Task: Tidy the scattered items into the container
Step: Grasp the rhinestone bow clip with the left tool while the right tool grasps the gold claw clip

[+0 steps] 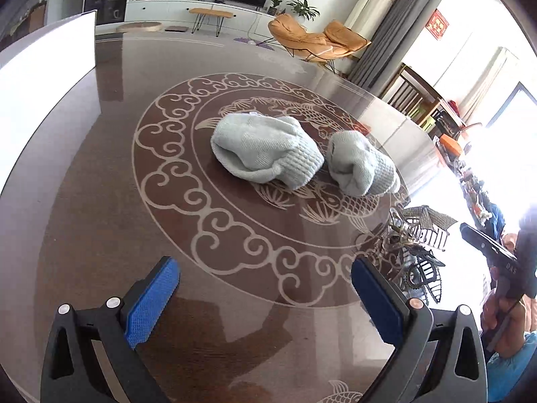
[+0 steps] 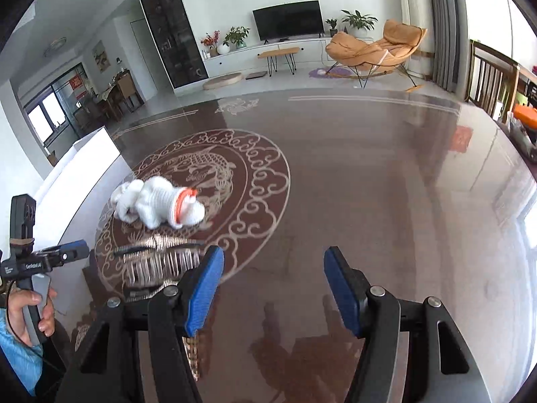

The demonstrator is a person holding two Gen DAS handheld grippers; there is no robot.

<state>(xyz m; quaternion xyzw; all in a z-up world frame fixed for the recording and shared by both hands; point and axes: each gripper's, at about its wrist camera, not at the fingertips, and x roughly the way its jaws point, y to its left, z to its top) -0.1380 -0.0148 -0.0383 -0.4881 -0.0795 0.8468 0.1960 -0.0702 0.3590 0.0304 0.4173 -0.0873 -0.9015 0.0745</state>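
Two pale blue-grey knitted items lie side by side on the dark patterned table: a larger one point(image 1: 265, 149) and a smaller one point(image 1: 362, 164) to its right. In the right wrist view they show as one white bundle point(image 2: 157, 206) with an orange band. A white container point(image 1: 43, 77) stands at the table's left edge; it also shows in the right wrist view point(image 2: 84, 168). My left gripper point(image 1: 265, 288) is open and empty, short of the knitted items. My right gripper point(image 2: 273, 285) is open and empty over bare table, right of the bundle.
The table point(image 1: 100, 218) is glossy with a round cloud-and-fish motif. A reflection of a wire rack point(image 1: 419, 235) shows at its right edge. The right tool and hand point(image 1: 503, 268) sit at the far right. Chairs and a TV stand lie beyond.
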